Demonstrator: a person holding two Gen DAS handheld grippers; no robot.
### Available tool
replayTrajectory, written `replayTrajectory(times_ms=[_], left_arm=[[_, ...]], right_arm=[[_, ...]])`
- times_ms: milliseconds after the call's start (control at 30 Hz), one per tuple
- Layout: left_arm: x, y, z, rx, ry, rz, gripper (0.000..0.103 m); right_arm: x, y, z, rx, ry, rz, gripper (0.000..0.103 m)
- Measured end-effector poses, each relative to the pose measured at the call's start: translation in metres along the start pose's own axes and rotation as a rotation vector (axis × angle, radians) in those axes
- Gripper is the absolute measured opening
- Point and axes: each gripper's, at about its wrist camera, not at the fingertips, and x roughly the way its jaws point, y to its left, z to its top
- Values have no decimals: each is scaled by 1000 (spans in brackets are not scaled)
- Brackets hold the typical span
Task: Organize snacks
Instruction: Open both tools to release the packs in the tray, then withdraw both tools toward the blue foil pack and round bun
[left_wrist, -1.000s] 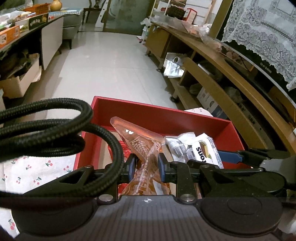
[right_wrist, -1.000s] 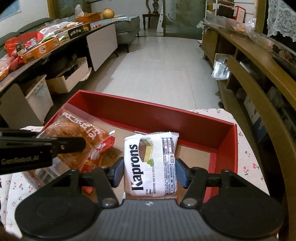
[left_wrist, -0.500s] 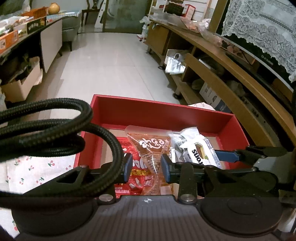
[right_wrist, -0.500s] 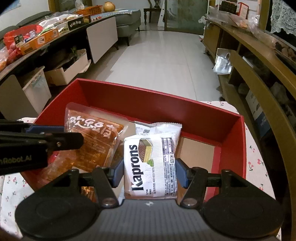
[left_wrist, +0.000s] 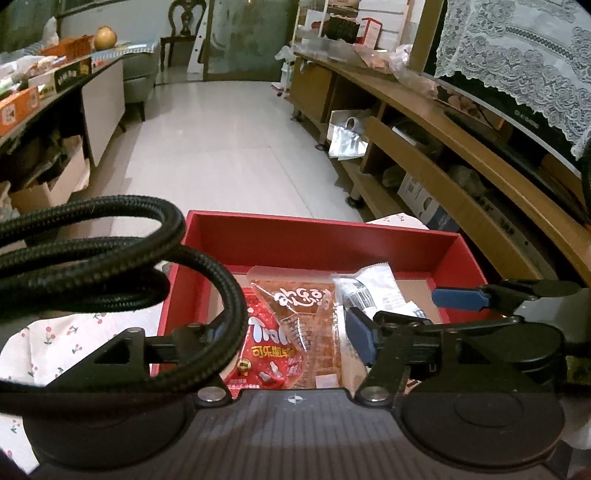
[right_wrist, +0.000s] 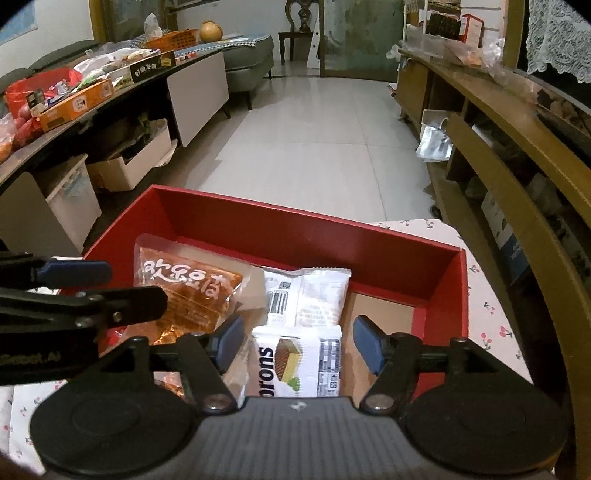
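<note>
On the cherry-print tablecloth (right_wrist: 491, 325), the red cardboard box (right_wrist: 295, 236) at centre frame holds the snacks, because the left gripper (left_wrist: 291, 328) and right gripper (right_wrist: 299, 343) have just been opening, releasing the orange transparent packet (right_wrist: 188, 291) and white wafer packet (right_wrist: 299, 365).

The red box (right_wrist: 295, 236) looks like matt cardboard with a bare brown floor. The orange packet (right_wrist: 188, 291) is glossy clear plastic; the white wafer wrapper (right_wrist: 299, 363) is smooth film. The cherry-print tablecloth (right_wrist: 491, 314) is cloth.

A cherry-print tablecloth (right_wrist: 491, 325) lay beneath the gripper, wooden shelving (right_wrist: 517, 155) right, a white storage bin (right_wrist: 74, 199) left
</note>
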Motion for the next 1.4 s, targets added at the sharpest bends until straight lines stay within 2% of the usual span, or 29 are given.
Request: replayTrajectory(times_ms=[333, 533, 967, 1167, 1367, 1400], left_arm=[[-13, -3, -1, 9, -20, -3, 79], [-26, -5, -11, 20, -10, -20, 82], [-43, -14, -55, -4, 110, -118, 85], [-24, -23, -69, 2, 189, -128, 86], [-1, -29, -81, 19, 251, -95, 87], [1, -32, -84, 25, 254, -90, 90]], right_arm=[[-21, -1, 2, 11, -29, -7, 69], [-39, -1, -8, 1, -22, -20, 70], [-79, -9, -59, 29, 68, -38, 71], [-103, -21, -75, 72, 82, -40, 75], [-116, -32, -87, 105, 88, -32, 77], [-115, -33, -87, 105, 92, -36, 77]])
